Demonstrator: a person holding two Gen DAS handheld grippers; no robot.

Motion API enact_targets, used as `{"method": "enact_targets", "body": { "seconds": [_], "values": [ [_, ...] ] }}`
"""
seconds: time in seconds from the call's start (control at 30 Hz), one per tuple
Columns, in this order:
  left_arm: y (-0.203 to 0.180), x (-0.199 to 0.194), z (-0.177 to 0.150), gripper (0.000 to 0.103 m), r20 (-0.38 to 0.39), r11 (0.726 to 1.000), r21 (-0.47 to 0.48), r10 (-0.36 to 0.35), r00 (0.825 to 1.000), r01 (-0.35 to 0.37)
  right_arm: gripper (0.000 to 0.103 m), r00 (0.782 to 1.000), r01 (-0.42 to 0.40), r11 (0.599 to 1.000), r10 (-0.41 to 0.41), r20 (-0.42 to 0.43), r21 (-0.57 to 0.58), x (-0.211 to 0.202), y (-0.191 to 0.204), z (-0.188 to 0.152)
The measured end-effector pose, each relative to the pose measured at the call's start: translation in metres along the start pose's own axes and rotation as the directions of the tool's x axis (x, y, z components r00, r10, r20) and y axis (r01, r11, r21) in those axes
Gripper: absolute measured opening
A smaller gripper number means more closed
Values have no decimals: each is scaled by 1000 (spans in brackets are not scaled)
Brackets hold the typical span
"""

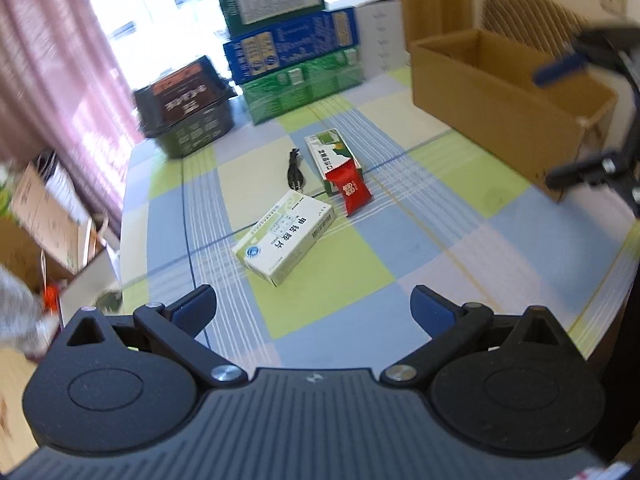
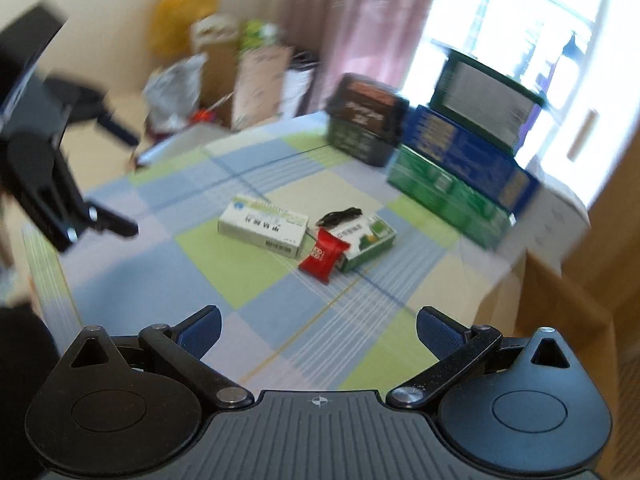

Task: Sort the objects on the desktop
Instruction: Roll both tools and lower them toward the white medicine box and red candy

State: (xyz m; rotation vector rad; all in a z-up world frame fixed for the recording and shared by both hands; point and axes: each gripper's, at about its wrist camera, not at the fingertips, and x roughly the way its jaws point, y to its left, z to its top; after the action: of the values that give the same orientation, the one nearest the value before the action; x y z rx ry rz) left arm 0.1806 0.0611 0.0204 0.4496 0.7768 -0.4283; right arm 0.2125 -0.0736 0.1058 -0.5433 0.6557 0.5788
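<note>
A white medicine box lies on the checked tablecloth, with a red snack packet, a green-and-white box and a black cable just beyond it. My left gripper is open and empty, held above the cloth short of the white box. My right gripper is open and empty too; its view shows the white box, the red packet, the green box and the cable. The right gripper also shows at the right edge of the left wrist view.
An open cardboard box stands at the table's right. Stacked green and blue cartons and a dark carton stand along the far edge. Bags and boxes sit on the floor beyond the table's left side.
</note>
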Motion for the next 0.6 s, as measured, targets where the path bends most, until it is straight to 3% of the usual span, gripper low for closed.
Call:
{"method": "enact_targets", "body": {
  "seconds": [0.17, 0.37, 0.6],
  "values": [
    [10, 25, 5, 101, -8, 994, 111, -21, 1000, 22, 101, 1000, 0, 975, -7, -29, -224, 32, 0, 7],
    [16, 56, 8, 101, -6, 965, 260, -29, 1000, 30, 101, 999, 6, 885, -28, -39, -466, 71, 10, 8],
    [17, 94, 3, 101, -26, 912, 409, -3, 1000, 13, 101, 997, -5, 797, -43, -65, -604, 114, 13, 5]
  ]
}}
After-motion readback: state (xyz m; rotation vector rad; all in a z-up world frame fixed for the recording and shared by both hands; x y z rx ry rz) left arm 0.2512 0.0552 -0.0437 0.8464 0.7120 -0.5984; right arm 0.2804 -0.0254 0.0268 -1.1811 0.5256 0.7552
